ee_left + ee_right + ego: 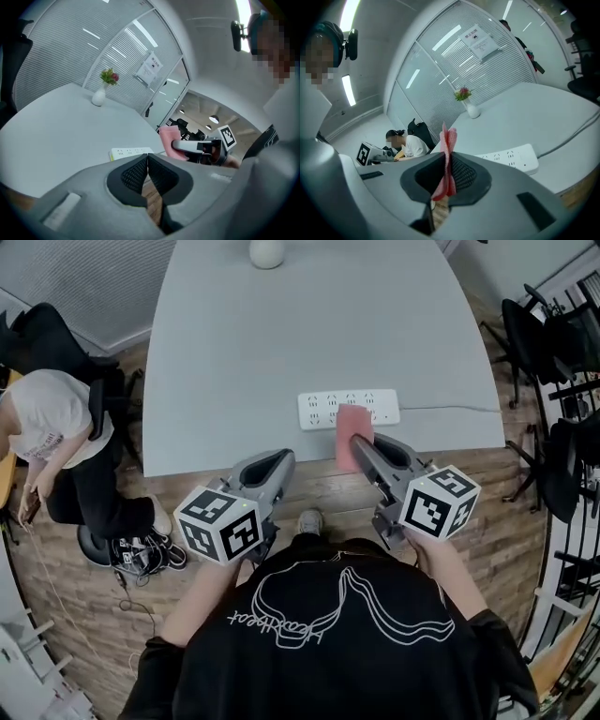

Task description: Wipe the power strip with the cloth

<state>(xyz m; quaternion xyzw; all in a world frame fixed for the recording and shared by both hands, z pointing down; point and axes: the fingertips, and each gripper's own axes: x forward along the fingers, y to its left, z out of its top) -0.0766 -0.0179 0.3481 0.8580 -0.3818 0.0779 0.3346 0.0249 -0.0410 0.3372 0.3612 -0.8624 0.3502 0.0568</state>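
Observation:
A white power strip (349, 410) lies near the table's front edge, its cord running off to the right. My right gripper (360, 443) is shut on a pink cloth (352, 432), held upright over the strip's front edge. In the right gripper view the cloth (448, 154) stands pinched between the jaws, with the power strip (511, 159) beyond and to the right. My left gripper (282, 461) hovers at the table's front edge, left of the strip, jaws shut with nothing between them (146, 176). The left gripper view shows the strip (132, 153) and the cloth (169, 140).
The grey table (281, 343) carries a white vase (267, 252) with flowers at its far end. A seated person (56, 427) is at the left. Black office chairs (553, 362) stand at the right. Wooden floor lies below the table's front edge.

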